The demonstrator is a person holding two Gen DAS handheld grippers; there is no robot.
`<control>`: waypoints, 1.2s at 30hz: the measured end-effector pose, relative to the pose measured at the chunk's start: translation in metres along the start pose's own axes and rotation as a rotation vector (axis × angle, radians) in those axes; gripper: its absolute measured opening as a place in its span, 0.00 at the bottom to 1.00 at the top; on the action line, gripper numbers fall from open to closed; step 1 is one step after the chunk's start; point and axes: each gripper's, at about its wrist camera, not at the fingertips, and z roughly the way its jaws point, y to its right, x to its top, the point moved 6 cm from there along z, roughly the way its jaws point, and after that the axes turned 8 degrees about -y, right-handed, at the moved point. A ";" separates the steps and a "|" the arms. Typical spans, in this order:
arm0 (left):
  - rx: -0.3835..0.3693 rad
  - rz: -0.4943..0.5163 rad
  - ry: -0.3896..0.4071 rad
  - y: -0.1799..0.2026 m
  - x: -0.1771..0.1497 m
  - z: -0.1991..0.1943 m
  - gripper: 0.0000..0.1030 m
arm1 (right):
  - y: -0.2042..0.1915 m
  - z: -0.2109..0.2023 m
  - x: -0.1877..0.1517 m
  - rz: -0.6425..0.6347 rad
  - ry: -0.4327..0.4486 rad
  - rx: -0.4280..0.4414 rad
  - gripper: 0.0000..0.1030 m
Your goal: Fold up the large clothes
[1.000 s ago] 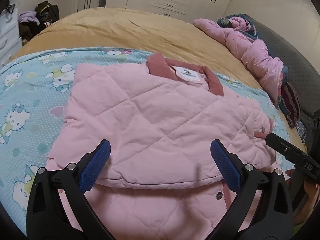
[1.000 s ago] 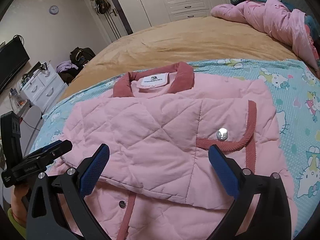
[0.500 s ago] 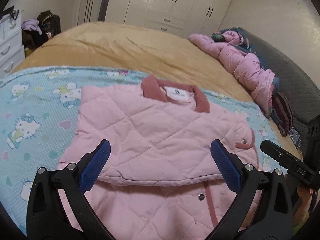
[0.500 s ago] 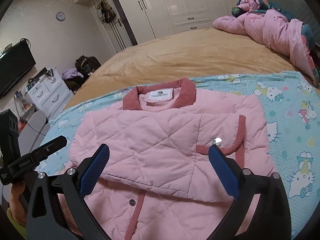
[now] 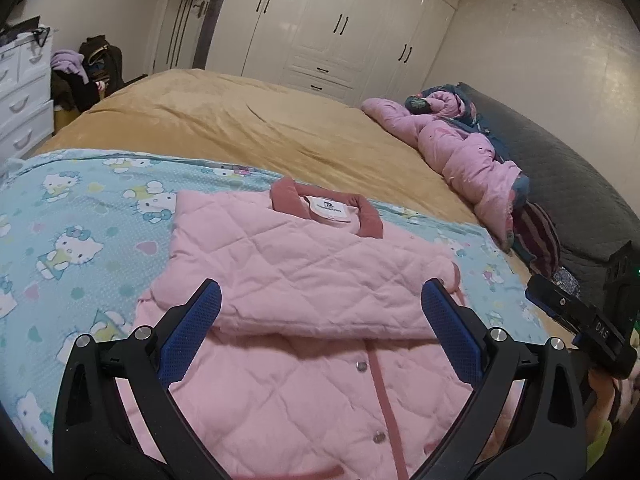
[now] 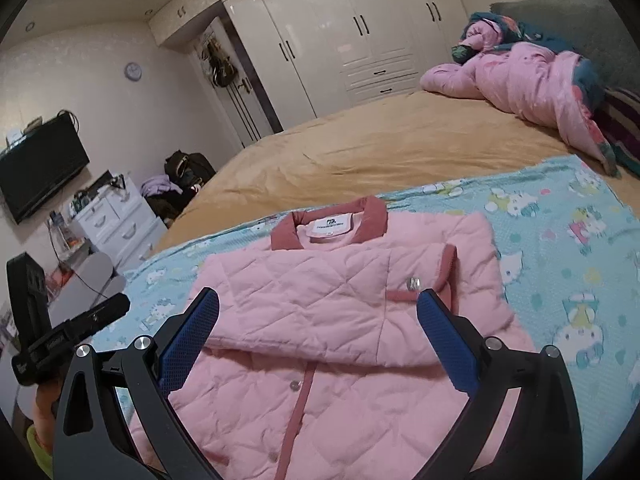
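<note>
Jacket (image 5: 304, 272), pink quilted, lies flat on cartoon-print sheet (image 5: 80, 216) over the tan bed (image 5: 248, 132); sleeves folded across chest, collar (image 6: 376, 220) at far end, snap placket toward the cameras. Left gripper (image 5: 320, 324) above the hem, jaws apart, holding nothing. Right gripper (image 6: 318, 328) likewise, jaws apart and empty. Pink quilt (image 6: 532, 80) bunched by headboard.

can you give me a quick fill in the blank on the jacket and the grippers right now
1. The pink quilted jacket lies on a light blue cartoon-print ____.
2. The jaws of the left hand-held gripper and the right hand-held gripper are both ____.
3. The jacket's dark pink collar lies at the end ____ from the grippers.
4. The crumpled pink duvet rests on the ____ bedspread.

Missing words: blanket; open; farthest; tan
</note>
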 end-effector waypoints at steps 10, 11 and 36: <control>0.011 -0.043 0.044 -0.003 -0.015 -0.057 0.91 | -0.021 -0.054 -0.016 -0.043 0.026 -0.016 0.96; 0.009 -0.044 0.047 -0.003 -0.016 -0.062 0.91 | -0.022 -0.058 -0.018 -0.046 0.028 -0.016 0.96; 0.064 -0.033 0.078 -0.008 -0.071 -0.146 0.91 | -0.031 -0.151 -0.064 -0.061 0.054 -0.052 0.96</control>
